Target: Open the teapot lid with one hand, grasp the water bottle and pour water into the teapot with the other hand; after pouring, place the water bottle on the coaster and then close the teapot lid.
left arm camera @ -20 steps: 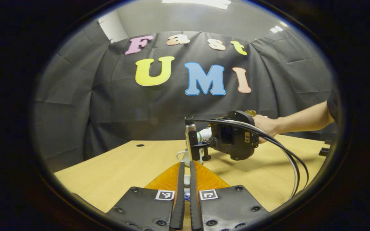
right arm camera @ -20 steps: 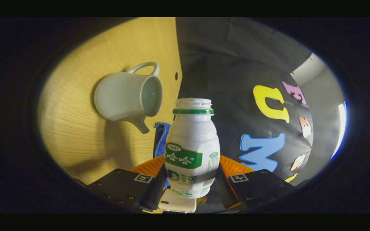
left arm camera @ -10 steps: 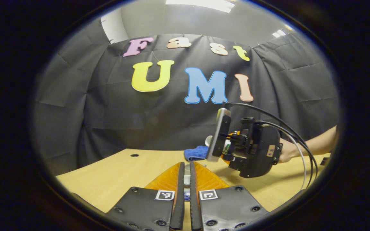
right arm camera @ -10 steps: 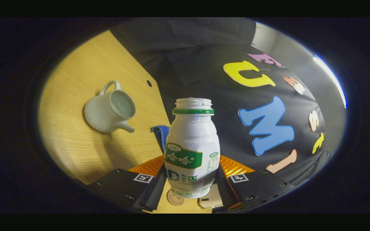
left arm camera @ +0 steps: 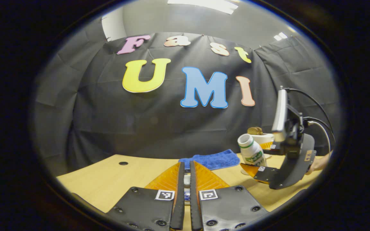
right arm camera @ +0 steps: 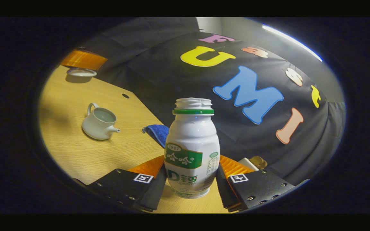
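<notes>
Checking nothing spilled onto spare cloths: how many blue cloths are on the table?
1: the blue cloth lies on the table beyond the water bottle, right of the teapot; the bottle hides part of it.

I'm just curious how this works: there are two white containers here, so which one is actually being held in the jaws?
The water bottle: the right gripper clamps its lower body on both sides. The teapot stands apart on the table, lid off.

Left gripper (left arm camera: 187, 183) nearly closed above wooden table (left arm camera: 108, 179); beyond, blue cloth (left arm camera: 212, 159); at right, right gripper (left arm camera: 258, 169) clamping tilted, uncapped water bottle (left arm camera: 251, 154).
</notes>
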### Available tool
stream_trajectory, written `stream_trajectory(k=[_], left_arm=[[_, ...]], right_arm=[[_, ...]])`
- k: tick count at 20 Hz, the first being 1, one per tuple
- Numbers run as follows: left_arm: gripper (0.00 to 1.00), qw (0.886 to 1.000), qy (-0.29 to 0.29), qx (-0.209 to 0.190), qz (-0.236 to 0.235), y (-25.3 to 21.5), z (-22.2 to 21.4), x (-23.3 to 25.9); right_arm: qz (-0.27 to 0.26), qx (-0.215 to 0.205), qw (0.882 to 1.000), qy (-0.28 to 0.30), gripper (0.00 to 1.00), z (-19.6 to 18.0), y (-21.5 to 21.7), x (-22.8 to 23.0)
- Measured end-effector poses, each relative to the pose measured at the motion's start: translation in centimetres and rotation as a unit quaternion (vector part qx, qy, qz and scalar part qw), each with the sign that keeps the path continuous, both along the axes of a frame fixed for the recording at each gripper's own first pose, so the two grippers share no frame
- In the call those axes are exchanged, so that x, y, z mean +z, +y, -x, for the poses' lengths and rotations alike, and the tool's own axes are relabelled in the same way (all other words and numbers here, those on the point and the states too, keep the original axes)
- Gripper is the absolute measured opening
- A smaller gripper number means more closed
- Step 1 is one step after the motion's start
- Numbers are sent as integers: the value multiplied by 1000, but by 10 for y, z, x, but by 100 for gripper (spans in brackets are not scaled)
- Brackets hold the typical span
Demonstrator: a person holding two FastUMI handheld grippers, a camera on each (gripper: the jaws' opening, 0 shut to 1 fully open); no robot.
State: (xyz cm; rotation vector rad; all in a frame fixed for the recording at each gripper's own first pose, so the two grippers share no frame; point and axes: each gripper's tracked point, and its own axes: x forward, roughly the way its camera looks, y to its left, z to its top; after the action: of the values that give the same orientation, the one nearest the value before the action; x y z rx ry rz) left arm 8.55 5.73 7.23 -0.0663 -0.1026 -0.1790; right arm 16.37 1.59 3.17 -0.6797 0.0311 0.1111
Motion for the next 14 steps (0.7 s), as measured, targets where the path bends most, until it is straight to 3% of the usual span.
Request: stream_trajectory(k=[1, 5, 6, 7, 8, 9, 10, 14], left_arm=[[18, 1000, 3, -3, 8, -3, -10, 0], [18, 1000, 19, -2, 1, -10, -53, -13], [14, 1000, 21, -2, -6, -13, -60, -18], [18, 1000, 24, -1, -12, -15, -66, -23], [18, 999, 29, 0, -16, -16, -72, -29], [10, 999, 34, 1, -18, -17, -76, -35], [18, 999, 40, 3, -21, -17, -80, -41], [14, 998, 63, 9, -30, -17, -91, -64]], right_arm=[[-23, -2, 1000, 2, 72, 7, -4, 1], [-88, -14, 996, 0, 71, 27, -23, 12], [-105, -16, 994, 2, 72, 31, -29, 14], [-122, -21, 992, 3, 71, 34, -36, 16], [-138, -26, 990, 3, 71, 36, -43, 18], [-156, -33, 987, 5, 71, 40, -51, 19], [-171, -37, 985, 5, 71, 42, -57, 19], [-210, -56, 976, 2, 71, 49, -80, 22]])
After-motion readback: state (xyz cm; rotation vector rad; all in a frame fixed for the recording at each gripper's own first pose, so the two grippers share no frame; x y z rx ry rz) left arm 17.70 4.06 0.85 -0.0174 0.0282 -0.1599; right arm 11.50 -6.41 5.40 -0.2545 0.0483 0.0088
